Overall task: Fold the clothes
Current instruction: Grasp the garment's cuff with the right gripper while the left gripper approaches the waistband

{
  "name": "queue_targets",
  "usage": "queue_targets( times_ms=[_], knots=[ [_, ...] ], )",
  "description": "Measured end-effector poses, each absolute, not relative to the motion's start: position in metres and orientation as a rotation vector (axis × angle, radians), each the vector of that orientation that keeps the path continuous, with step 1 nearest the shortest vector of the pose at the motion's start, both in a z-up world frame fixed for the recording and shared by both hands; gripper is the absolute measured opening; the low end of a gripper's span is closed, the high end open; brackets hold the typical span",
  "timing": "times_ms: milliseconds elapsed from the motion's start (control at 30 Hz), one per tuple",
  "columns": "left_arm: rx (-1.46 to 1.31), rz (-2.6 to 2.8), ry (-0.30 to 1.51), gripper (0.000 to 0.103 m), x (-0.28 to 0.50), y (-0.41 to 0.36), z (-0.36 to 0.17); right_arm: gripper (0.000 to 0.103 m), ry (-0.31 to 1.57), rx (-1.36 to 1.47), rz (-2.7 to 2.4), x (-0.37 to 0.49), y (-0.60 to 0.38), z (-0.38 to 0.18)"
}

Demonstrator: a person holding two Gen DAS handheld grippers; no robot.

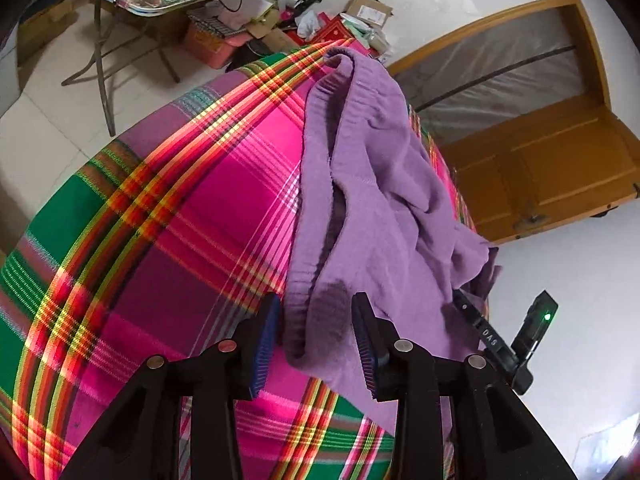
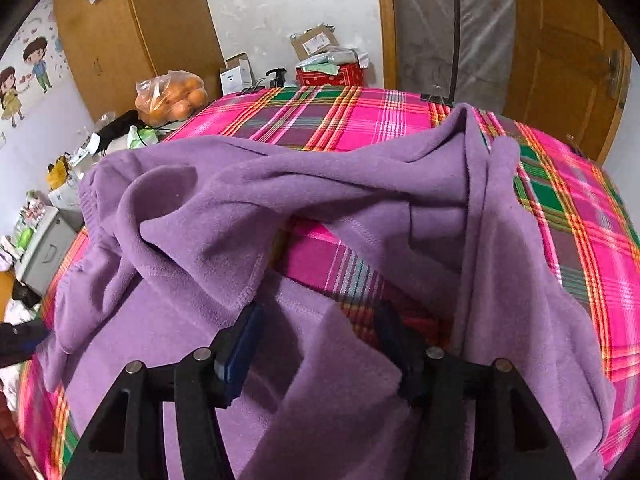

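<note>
A purple fleece garment [image 2: 304, 200] lies crumpled on a table under a pink plaid cloth [image 1: 172, 208]. The left gripper [image 1: 316, 340] is spread wide, its blue pads either side of the garment's ribbed edge without pinching it. The right gripper [image 2: 320, 344] is also spread wide, with a fleece fold lying loose between its fingers. Past the table's far edge, a clear plastic bag [image 2: 172, 96] holds oranges, and a red box [image 2: 330, 74] holds pale packets heaped above its rim.

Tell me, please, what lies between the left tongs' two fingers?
In the left wrist view, the purple garment's ribbed edge lies between the open left tongs' fingers, over the plaid cloth.
</note>
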State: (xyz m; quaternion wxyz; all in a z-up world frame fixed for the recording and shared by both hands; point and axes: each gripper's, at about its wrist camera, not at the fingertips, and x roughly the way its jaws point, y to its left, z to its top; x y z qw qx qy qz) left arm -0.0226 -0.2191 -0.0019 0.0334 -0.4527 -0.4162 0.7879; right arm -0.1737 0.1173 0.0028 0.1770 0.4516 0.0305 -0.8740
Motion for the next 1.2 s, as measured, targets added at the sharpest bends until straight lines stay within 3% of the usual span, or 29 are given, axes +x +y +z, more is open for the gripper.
queue_targets(
  times_ms=[233, 333, 400, 500, 733, 767, 867, 1200],
  knots=[
    [-1.377, 2.405, -1.333, 0.038, -0.021, -0.222, -0.002, 0.046, 0.125, 1.26, -2.484, -0.164, 0.116, 0.002],
    [-1.375, 2.382, -1.363, 0.038, -0.019, -0.222, -0.004, 0.035, 0.119, 1.258, -2.468, -0.162, 0.112, 0.003],
    [-1.38, 2.335, -1.406, 0.038, -0.017, -0.222, -0.006, 0.016, 0.095, 1.271, -2.467, -0.161, 0.117, 0.003],
    [-1.376, 2.294, -1.447, 0.038, -0.014, -0.222, -0.008, 0.008, 0.058, 1.279, -2.451, -0.159, 0.122, 0.002],
    [-1.304, 2.265, -1.512, 0.038, -0.012, -0.223, -0.009, 0.006, -0.037, 1.263, -2.438, -0.15, 0.138, 0.006],
    [-1.301, 2.272, -1.53, 0.037, -0.012, -0.224, -0.01, 0.006, -0.051, 1.25, -2.443, -0.148, 0.141, 0.009],
    [-1.297, 2.297, -1.566, 0.016, -0.011, -0.226, -0.01, 0.006, -0.084, 1.21, -2.457, -0.14, 0.15, 0.018],
    [-1.246, 2.367, -1.457, 0.012, 0.001, -0.208, 0.02, 0.006, -0.169, 1.102, -2.545, -0.1, 0.208, 0.063]
  ],
)
